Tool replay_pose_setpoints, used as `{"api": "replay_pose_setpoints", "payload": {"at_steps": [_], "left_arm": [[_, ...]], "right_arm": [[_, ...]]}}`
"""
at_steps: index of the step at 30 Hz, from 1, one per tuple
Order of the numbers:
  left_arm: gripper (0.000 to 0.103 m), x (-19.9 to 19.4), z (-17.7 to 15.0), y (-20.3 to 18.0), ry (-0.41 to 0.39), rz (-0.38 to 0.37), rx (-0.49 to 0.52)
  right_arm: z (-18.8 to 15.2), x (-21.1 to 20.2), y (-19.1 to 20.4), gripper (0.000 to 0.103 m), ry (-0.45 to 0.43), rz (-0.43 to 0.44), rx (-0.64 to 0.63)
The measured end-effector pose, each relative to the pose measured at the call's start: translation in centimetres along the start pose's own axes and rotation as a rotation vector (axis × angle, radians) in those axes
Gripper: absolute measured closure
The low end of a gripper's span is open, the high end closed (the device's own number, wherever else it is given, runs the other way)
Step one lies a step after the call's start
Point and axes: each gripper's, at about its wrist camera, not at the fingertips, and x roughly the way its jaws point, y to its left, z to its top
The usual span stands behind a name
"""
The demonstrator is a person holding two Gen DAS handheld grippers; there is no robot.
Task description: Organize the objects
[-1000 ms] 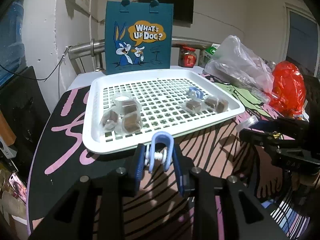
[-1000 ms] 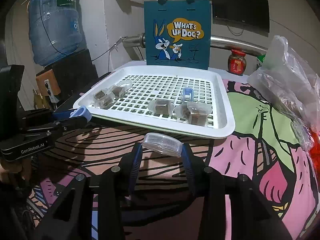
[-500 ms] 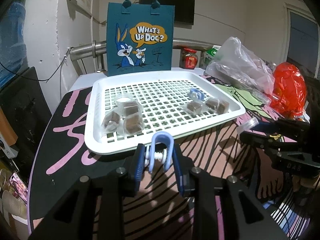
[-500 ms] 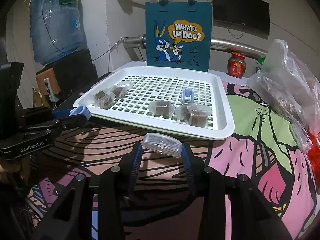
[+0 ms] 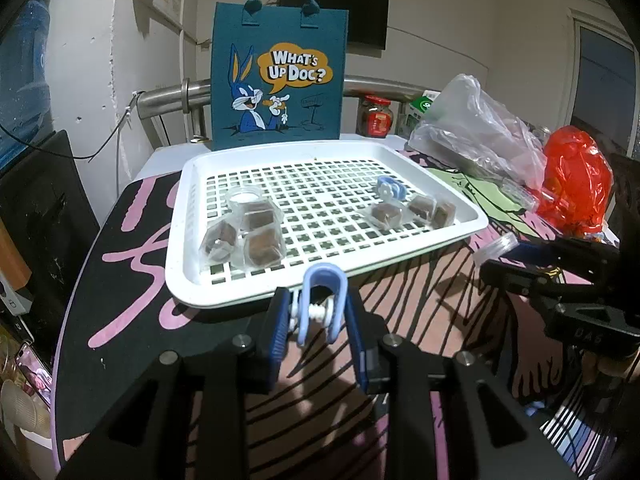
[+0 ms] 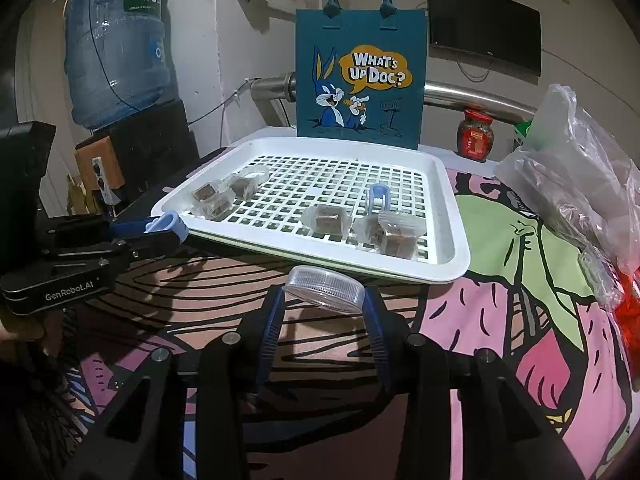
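My left gripper [image 5: 318, 316] is shut on a blue clothes peg [image 5: 322, 300], held just in front of the near rim of the white slotted tray [image 5: 176, 256]. My right gripper [image 6: 325, 300] is shut on a clear round lid [image 6: 325, 289], also just short of the tray [image 6: 460, 256]. In the tray lie several clear wrapped brown cubes in two groups [image 5: 248, 236] [image 5: 412, 210], a second blue peg [image 5: 387, 188] and a small clear lid [image 5: 243, 196]. The left gripper with its peg [image 6: 166, 226] shows at the left of the right wrist view.
A teal cartoon tote bag [image 5: 278, 76] stands behind the tray. Clear plastic bags [image 5: 476, 136], a red bag [image 5: 572, 184] and a red-capped jar [image 6: 475, 134] sit at the right. A water bottle [image 6: 116, 44] stands at the left. The table has a patterned cloth [image 6: 500, 232].
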Motion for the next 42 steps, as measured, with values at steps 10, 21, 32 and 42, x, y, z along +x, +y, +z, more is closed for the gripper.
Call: {"api": "replay_pose_setpoints", "payload": {"at_steps": [10,21,32,42], "left_arm": [[0.076,0.0,0.0,0.1,-0.002,0.001,0.000],[0.076,0.2,0.0,-0.1,0.011,-0.014,0.004],[0.076,0.1,0.0,0.1,0.010,-0.047,-0.012],[0.076,-0.5,0.0,-0.4,-0.025,-0.028,0.008]], "right_arm": [[-0.1,-0.2,-0.2,0.063,-0.010,0.001,0.010],[-0.3,-2.6,-1.0,0.063,-0.134,0.010,0.051],[-1.0,-5.9,-0.9,0.063,-0.313,-0.006,0.052],[-0.7,-4.8,-1.1,0.063,-0.251,0.012,0.074]]}}
